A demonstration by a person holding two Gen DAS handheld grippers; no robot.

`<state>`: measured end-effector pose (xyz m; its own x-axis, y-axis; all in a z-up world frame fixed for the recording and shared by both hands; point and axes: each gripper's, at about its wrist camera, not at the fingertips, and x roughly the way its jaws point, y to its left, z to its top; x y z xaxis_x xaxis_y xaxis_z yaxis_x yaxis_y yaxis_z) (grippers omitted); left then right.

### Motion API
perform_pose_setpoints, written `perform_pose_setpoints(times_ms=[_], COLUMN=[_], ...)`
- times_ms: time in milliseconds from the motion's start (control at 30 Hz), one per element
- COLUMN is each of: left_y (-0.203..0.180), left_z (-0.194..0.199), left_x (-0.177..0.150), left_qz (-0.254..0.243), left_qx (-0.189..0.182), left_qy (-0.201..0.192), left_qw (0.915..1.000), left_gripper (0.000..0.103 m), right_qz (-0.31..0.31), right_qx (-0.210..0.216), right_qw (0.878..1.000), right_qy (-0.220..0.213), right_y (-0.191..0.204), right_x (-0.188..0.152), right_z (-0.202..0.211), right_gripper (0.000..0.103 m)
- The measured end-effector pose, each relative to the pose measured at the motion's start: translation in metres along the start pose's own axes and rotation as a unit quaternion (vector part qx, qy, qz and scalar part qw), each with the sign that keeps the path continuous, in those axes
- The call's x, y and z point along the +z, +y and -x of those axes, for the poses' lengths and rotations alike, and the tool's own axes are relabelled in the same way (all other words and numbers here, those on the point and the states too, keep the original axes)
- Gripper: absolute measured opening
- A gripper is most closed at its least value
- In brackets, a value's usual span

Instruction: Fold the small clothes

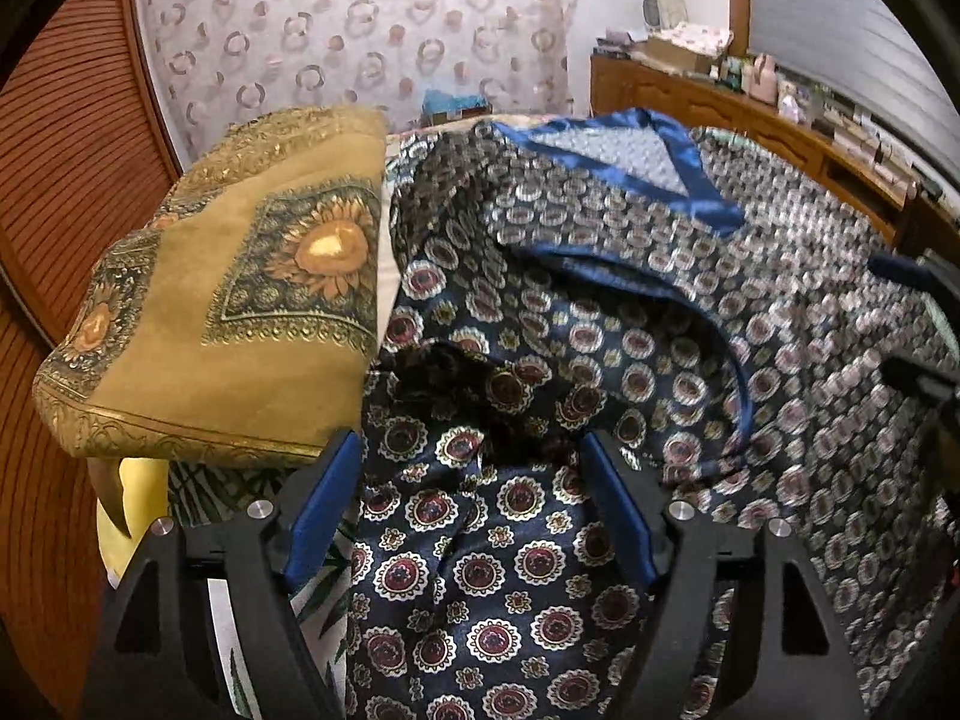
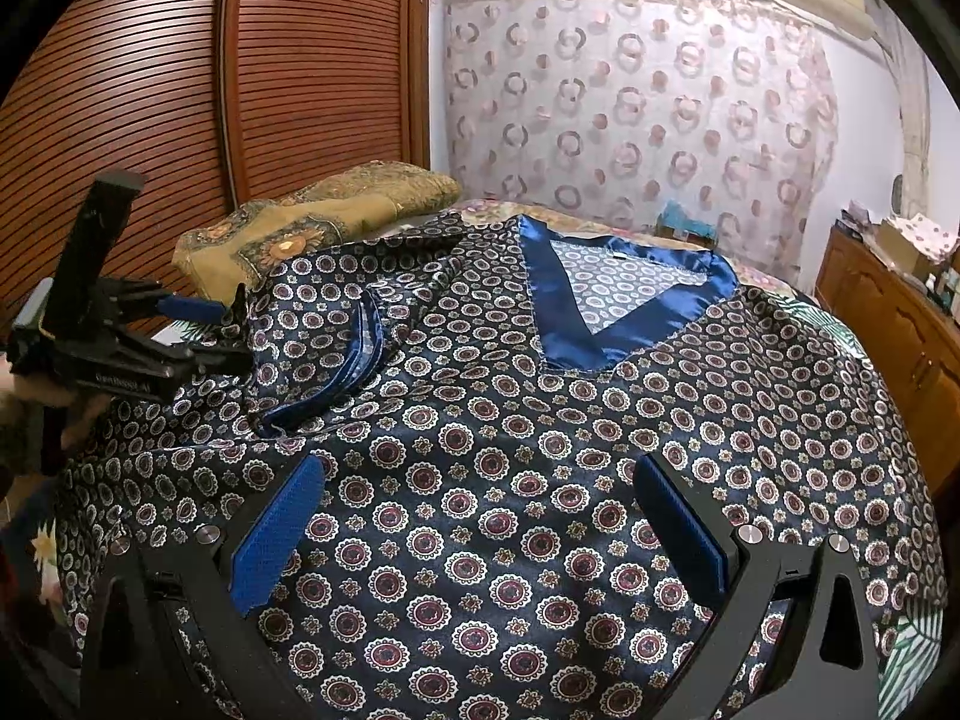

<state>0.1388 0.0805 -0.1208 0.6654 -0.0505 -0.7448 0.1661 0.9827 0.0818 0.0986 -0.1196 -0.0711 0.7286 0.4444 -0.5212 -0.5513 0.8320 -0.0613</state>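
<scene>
A dark blue satin shirt (image 2: 540, 450) with round medallion print and a bright blue V-neck band (image 2: 558, 330) lies spread on the bed. Its left sleeve (image 2: 336, 336) is folded in over the body. My left gripper (image 1: 474, 450) is open, its blue pads either side of bunched sleeve cloth (image 1: 480, 540); it also shows in the right wrist view (image 2: 222, 324) at the sleeve's edge. My right gripper (image 2: 480, 474) is open and empty, just above the lower front of the shirt. The shirt's neckline shows in the left wrist view (image 1: 630, 156).
A gold patterned pillow (image 1: 228, 288) lies at the bed's left, beside a slatted wooden wardrobe (image 2: 240, 60). A ring-patterned curtain (image 2: 630, 120) hangs behind the bed. A wooden sideboard (image 2: 900, 324) with clutter stands along the right. Leaf-print bedsheet (image 2: 906, 648) shows at the shirt's edges.
</scene>
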Motion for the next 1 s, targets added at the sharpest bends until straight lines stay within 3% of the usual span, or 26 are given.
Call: perform_pose_setpoints(times_ms=[233, 467, 633, 800, 1000], left_y=[0.009, 0.010, 0.010, 0.010, 0.011], left_z=[-0.002, -0.002, -0.002, -0.002, -0.002], left_x=[-0.005, -0.007, -0.007, -0.007, -0.008], left_qz=[0.029, 0.032, 0.033, 0.033, 0.033], left_qx=[-0.026, -0.032, -0.033, -0.032, -0.032], left_qy=[0.001, 0.001, 0.001, 0.000, -0.001], left_qw=[0.9992, 0.9990, 0.9989, 0.9989, 0.9989], left_gripper=[0.077, 0.078, 0.078, 0.078, 0.078], right_qz=[0.007, 0.012, 0.010, 0.010, 0.037], right_qx=[0.003, 0.042, 0.076, 0.077, 0.048], right_qw=[1.000, 0.999, 0.995, 0.990, 0.988], right_qy=[0.012, 0.014, 0.063, 0.114, 0.139], right_y=[-0.003, -0.011, 0.006, 0.024, 0.028], right_x=[0.007, 0.058, 0.088, 0.096, 0.095], right_z=[-0.002, -0.020, -0.082, -0.147, -0.171], right_gripper=[0.103, 0.094, 0.094, 0.094, 0.094])
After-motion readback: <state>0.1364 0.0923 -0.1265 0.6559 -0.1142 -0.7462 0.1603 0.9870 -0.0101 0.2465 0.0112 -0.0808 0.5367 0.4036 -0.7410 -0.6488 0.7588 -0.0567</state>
